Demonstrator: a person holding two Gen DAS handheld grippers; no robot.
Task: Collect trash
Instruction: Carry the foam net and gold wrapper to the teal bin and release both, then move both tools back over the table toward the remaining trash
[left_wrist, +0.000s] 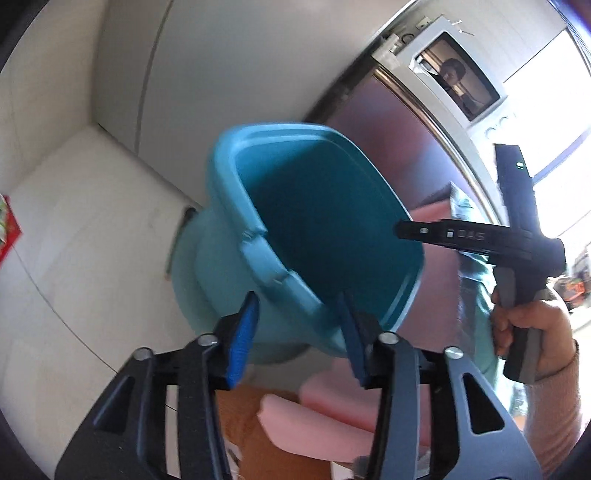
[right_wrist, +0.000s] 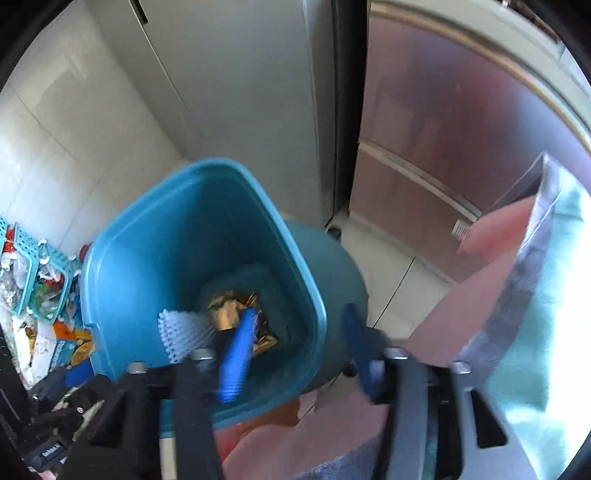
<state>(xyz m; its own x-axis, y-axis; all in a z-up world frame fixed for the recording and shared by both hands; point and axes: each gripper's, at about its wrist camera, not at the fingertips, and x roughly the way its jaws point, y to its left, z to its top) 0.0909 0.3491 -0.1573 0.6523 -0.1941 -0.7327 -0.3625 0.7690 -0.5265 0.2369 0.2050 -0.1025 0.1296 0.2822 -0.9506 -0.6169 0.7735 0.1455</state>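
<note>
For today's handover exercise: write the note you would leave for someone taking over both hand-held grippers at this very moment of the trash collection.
Left hand-held gripper: open, its fingers either side of the near rim of the blue bin; no firm grip visible.
Right hand-held gripper: open and empty, poised above the bin's mouth.
Bin: tilted, on the floor by the fridge.
Done: brown wrappers and a white ridged piece lie at the bottom of the bin.
Left: litter on the floor beside the bin, near a teal basket, probably goes in next.
</note>
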